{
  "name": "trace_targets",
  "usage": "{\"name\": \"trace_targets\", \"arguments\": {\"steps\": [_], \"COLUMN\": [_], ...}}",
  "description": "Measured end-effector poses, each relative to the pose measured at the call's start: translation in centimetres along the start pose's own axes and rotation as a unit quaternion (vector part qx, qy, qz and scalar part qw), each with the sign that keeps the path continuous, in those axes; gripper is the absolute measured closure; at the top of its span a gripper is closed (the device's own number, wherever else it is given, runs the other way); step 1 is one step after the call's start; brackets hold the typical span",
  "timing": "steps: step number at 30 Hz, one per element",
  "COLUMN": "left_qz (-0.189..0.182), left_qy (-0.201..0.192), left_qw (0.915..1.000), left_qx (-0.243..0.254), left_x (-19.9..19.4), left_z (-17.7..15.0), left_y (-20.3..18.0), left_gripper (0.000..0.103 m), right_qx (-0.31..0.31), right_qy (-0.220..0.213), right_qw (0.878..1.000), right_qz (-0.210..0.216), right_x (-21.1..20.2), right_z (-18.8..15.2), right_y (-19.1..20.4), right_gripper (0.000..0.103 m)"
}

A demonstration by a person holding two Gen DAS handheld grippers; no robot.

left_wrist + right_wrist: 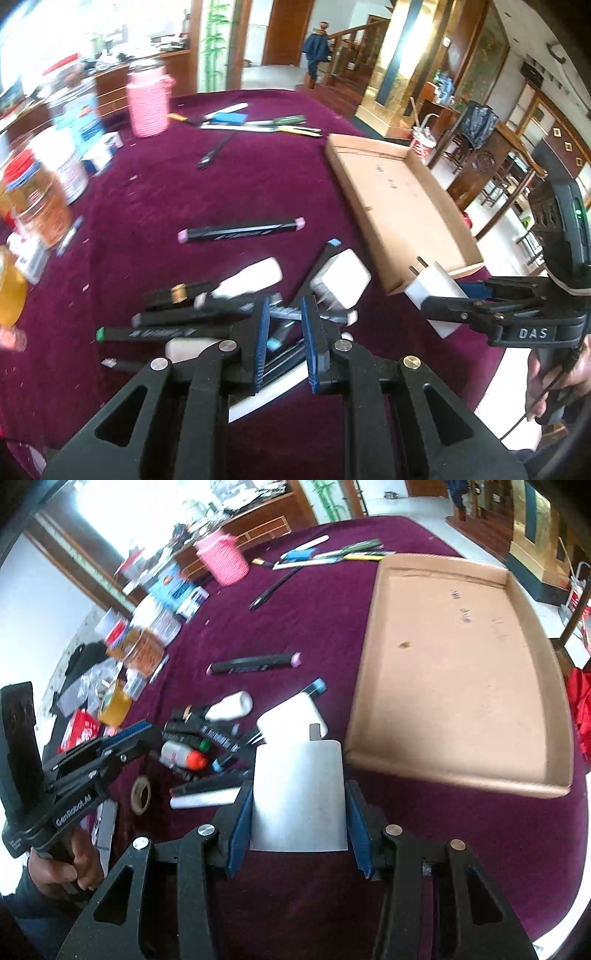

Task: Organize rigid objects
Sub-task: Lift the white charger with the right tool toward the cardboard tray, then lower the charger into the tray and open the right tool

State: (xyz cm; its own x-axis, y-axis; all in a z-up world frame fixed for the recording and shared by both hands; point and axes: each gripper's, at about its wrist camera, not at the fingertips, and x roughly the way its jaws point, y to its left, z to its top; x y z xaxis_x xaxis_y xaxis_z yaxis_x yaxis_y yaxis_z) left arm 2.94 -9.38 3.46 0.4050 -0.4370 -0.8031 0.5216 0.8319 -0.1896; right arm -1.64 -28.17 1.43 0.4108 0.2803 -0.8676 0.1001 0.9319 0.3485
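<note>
Much of the left edge of both views was smeared by blur: the jars and packets (44, 184) at the left of the left wrist view could not be read, and the same cluster (147, 635) in the right wrist view was only streaks of red, orange and blue. The pile of markers (207, 738) at centre left of the right wrist view overlapped so much that single pens were hard to separate, and in the left wrist view the lower part of that pile (177, 325) was covered by the black finger linkages. The right gripper (299, 812) was clamped on a white charger (299, 794), its blue pads pressing both flat sides; the charger's lower edge was cut off by the linkage and one metal prong stood up at its top. That charger sat at lower centre, just left of the near wall of the cardboard tray (554, 701), which filled the right half of the view and lay on the maroon tablecloth (295, 627). A second white charger (291, 716) lay just above the held one. In the left wrist view the left gripper (284, 332) had its blue pads nearly together with nothing between them, above the marker pile. A pink-capped marker (242, 230) lay apart at centre, and a pink basket (147, 103) stood at upper left.
</note>
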Motion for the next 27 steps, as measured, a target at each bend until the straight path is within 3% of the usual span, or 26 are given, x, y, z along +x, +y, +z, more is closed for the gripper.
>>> {"name": "trace_targets", "arguments": {"steps": [9,11,14,27], "left_qz": [-0.047,-0.052,-0.06,-0.052], "left_qy": [0.002,0.004,0.007,0.038], "left_qw": [0.9984,0.9978,0.9969,0.9959], "left_qx": [0.032,0.041,0.051,0.063], "left_x": [3.7,4.9,7.0,17.2], "left_z": [6.3,7.5,9.5,15.5], "left_y": [-6.7,-8.1,-10.0,-13.4], "left_gripper": [0.088,0.088,0.088,0.088], "right_qx": [0.054,0.045,0.057,0.067], "right_qy": [-0.053,-0.033,-0.043,-0.04], "right_qw": [0.997,0.998,0.997,0.997], "right_qz": [-0.011,0.007,0.008,0.002], "right_x": [-3.4,-3.8,-4.0,0.7], "right_z": [4.7,5.9,8.0,17.2], "right_y": [-6.4,-7.8,-9.8,-16.0], "right_gripper": [0.061,0.061,0.061,0.061]}}
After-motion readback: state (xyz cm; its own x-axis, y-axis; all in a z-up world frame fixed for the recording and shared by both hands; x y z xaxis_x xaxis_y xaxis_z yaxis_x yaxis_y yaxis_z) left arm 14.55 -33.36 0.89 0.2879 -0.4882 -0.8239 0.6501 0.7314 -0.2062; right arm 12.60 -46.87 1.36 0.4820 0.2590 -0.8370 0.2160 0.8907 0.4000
